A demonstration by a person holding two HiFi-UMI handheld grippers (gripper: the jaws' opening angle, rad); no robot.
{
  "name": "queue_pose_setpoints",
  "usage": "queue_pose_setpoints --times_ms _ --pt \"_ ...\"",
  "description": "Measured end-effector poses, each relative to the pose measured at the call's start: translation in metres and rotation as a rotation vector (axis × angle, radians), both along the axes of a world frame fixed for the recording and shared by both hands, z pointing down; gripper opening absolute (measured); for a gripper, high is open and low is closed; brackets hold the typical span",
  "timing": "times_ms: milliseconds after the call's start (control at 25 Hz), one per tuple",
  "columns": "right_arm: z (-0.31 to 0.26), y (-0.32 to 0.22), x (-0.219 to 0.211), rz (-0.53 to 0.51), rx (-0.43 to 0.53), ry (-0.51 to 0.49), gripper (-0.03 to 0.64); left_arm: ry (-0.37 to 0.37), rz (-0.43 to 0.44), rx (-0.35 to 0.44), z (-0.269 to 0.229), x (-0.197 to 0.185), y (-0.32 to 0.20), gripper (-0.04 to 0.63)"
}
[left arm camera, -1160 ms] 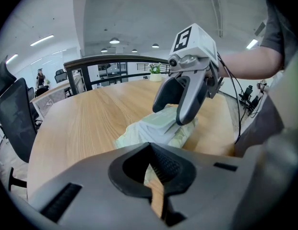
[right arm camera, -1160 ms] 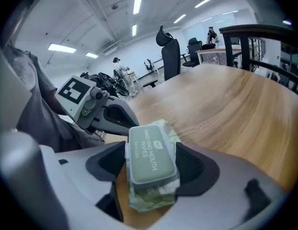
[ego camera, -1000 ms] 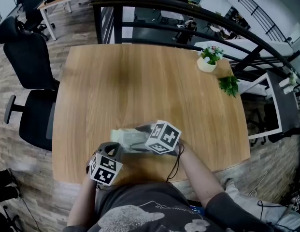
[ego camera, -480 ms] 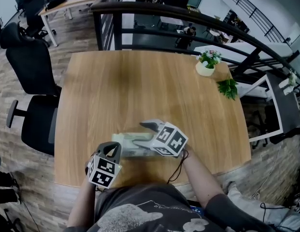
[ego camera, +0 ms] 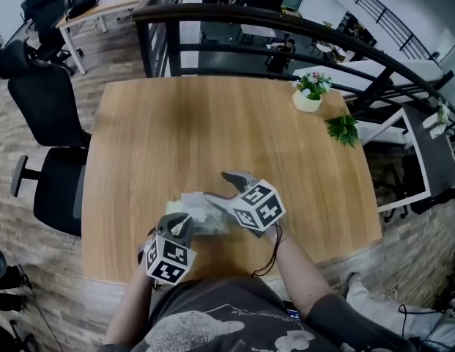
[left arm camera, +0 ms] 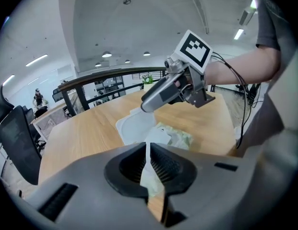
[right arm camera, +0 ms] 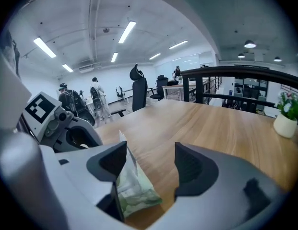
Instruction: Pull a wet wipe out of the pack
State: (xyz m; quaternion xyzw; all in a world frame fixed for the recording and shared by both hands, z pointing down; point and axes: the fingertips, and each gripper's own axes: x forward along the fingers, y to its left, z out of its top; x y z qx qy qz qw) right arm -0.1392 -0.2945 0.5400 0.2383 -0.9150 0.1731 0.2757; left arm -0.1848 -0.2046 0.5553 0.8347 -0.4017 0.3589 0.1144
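The pale green wet wipe pack (ego camera: 201, 215) lies near the front edge of the wooden table (ego camera: 212, 123). My left gripper (ego camera: 182, 222) is shut on a thin end edge of the pack (left arm camera: 177, 137); the sheet shows pinched between its ribbed pads (left arm camera: 163, 164). A white flap (left arm camera: 137, 126) stands open on top of the pack. My right gripper (ego camera: 215, 184) hangs just above and to the right of the pack, open, with nothing between its jaws. In the right gripper view the pack (right arm camera: 134, 193) sits beside the left jaw, outside the gap.
A small potted plant (ego camera: 310, 94) and a green sprig (ego camera: 344, 129) stand at the table's far right. A black office chair (ego camera: 47, 123) is to the left, and a dark railing (ego camera: 286, 20) runs behind the table.
My right gripper has lifted off the pack and swung up and to the right. The left gripper has shifted up and right, taking the pack's near end with it.
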Motion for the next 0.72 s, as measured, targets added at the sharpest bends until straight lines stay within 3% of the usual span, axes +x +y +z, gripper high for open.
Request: queue_pose_setpoints --times_ms 120,160,200,240,280,720 --pt "0.011 0.0 0.003 0.015 0.015 0.016 0.317 -0.011 0.012 0.014 -0.001 0.003 0.0 0.015" --pt "0.014 0.0 0.005 0.024 0.035 0.022 0.281 -0.018 0.021 0.015 -0.001 0.004 0.001 0.017" --pt "0.016 -0.002 0.007 0.042 0.06 0.029 0.189 -0.028 0.035 0.013 -0.001 0.005 0.003 0.024" --pt "0.017 -0.004 0.01 0.064 0.085 0.035 0.073 -0.038 0.05 0.009 0.001 0.007 0.005 0.078" --pt "0.019 -0.006 0.012 0.08 0.102 0.039 0.05 -0.046 0.06 0.005 0.002 0.008 0.006 0.145" --pt "0.048 -0.007 0.006 0.037 0.133 0.166 0.04 -0.114 0.051 0.037 0.008 0.019 0.0 0.173"
